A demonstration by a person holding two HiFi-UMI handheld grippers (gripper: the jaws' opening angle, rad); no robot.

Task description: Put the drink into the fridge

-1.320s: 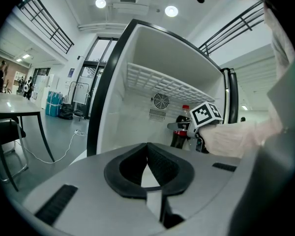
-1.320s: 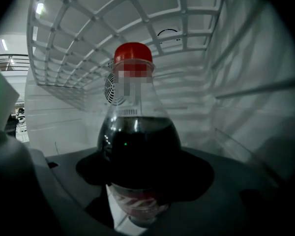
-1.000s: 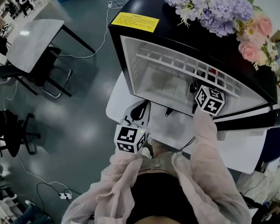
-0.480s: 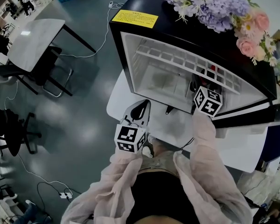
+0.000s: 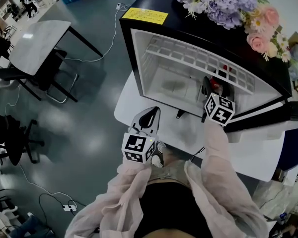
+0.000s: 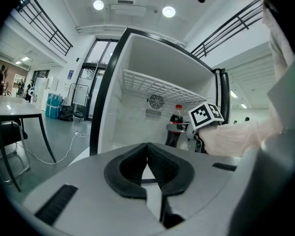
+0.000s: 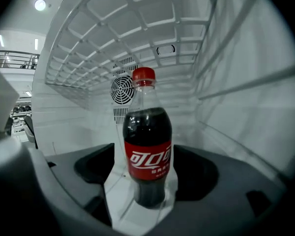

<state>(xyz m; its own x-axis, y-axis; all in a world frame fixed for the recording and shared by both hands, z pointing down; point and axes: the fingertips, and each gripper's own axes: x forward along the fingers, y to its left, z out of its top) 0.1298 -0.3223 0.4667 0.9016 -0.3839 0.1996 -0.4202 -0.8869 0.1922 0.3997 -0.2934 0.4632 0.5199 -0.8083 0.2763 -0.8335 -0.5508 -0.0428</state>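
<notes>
Drink [image 7: 147, 149] stands clear between just-opened jaws of right gripper [image 7: 146, 170], inside fridge [image 7: 236, 132].

Grey floor [image 5: 92, 128], white table [image 5: 37, 43], black chair [image 5: 52, 76]

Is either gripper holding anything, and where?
Nothing. The right gripper has just opened its jaws; the cola bottle stands free between them. Left gripper shut, empty.

Lighting's bright and even for me here, mostly from the round ceiling lights [image 6: 98, 5] that show in my left gripper view, and the white inside of the fridge [image 5: 164, 78] bounces it around so shadows are soft. The shiny floor [image 5: 94, 103] throws pale glare patches in the head view. Both gripper views bend hard like fisheye, with black corners and a soft, blurry foreground.
</notes>
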